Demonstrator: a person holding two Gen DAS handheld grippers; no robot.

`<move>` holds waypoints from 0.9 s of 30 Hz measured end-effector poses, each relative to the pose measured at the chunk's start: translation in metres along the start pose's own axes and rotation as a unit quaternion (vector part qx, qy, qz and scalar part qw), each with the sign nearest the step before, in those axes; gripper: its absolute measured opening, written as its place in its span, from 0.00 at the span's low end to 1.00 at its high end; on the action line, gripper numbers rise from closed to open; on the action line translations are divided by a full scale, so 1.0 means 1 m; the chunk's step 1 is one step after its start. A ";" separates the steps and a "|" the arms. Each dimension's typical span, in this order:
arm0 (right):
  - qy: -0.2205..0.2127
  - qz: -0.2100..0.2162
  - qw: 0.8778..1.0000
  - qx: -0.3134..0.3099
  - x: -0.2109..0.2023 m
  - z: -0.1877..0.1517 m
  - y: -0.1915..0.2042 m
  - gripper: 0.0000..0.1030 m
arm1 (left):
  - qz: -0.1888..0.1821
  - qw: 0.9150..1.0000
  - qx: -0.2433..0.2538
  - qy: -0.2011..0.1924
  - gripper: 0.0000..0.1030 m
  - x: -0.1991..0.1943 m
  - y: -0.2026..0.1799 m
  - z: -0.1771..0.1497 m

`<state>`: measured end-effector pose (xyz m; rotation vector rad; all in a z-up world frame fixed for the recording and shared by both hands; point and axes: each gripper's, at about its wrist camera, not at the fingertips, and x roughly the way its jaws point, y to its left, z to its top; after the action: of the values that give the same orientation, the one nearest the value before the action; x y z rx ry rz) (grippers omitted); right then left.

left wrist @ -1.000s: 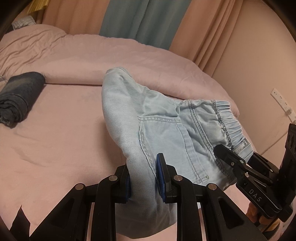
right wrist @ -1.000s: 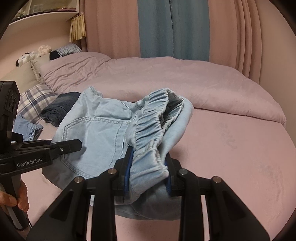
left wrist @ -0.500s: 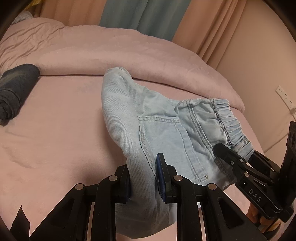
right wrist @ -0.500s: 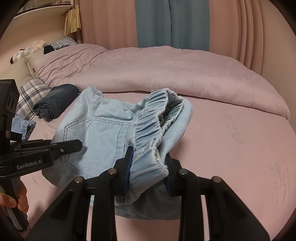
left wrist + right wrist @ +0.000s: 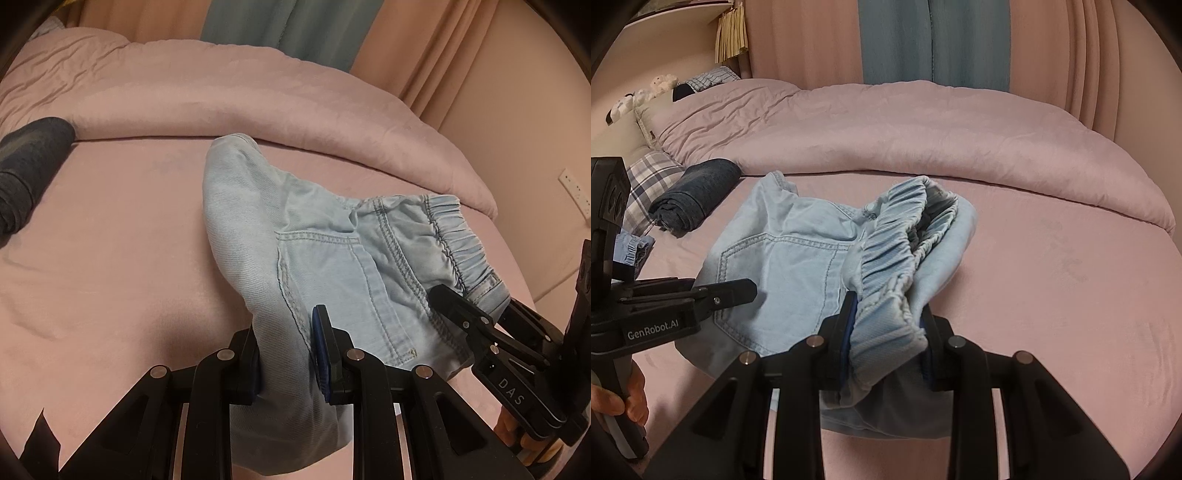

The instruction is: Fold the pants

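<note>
Light blue denim pants [image 5: 317,251] with an elastic waistband [image 5: 897,236] are bunched on the pink bed, partly lifted. My left gripper [image 5: 286,360] is shut on a fold of the pants near the back pocket. My right gripper [image 5: 888,341] is shut on the gathered waistband. In the left wrist view the right gripper [image 5: 476,325] shows at lower right, clamped on the waistband end. In the right wrist view the left gripper [image 5: 720,295] shows at left, over the pocket side.
A rolled dark denim garment [image 5: 694,192] lies at the left by plaid pillows [image 5: 650,177]. A thick pink duvet [image 5: 905,136] is heaped across the far side of the bed. Curtains and a wall stand behind. A wall socket [image 5: 574,192] is at the right.
Both grippers, still clamped on the pants, have moved forward over the bed. The dark roll and duvet appear shifted left and down in the views. The pants' shape has hardly changed.
</note>
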<state>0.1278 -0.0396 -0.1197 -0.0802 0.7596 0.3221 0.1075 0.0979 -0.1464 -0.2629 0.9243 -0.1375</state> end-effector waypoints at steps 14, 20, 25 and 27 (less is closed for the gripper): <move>0.019 -0.003 1.000 -0.002 0.025 -0.003 -0.004 0.29 | 0.008 1.000 0.000 0.021 0.21 0.028 0.006 0.001; 0.029 -0.002 1.000 0.000 0.035 -0.006 -0.004 0.29 | 0.009 1.000 -0.002 0.028 0.21 0.032 0.011 -0.004; 0.032 -0.002 0.999 0.003 0.039 -0.007 -0.006 0.29 | 0.011 0.999 -0.001 0.031 0.21 0.034 0.012 -0.004; 0.033 -0.002 0.999 0.003 0.040 -0.008 -0.006 0.29 | 0.015 0.999 0.000 0.033 0.21 0.035 0.012 -0.005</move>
<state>0.1518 -0.0358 -0.1531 -0.0868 0.8252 0.3151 0.1249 0.1004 -0.1798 -0.2450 0.9934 -0.1195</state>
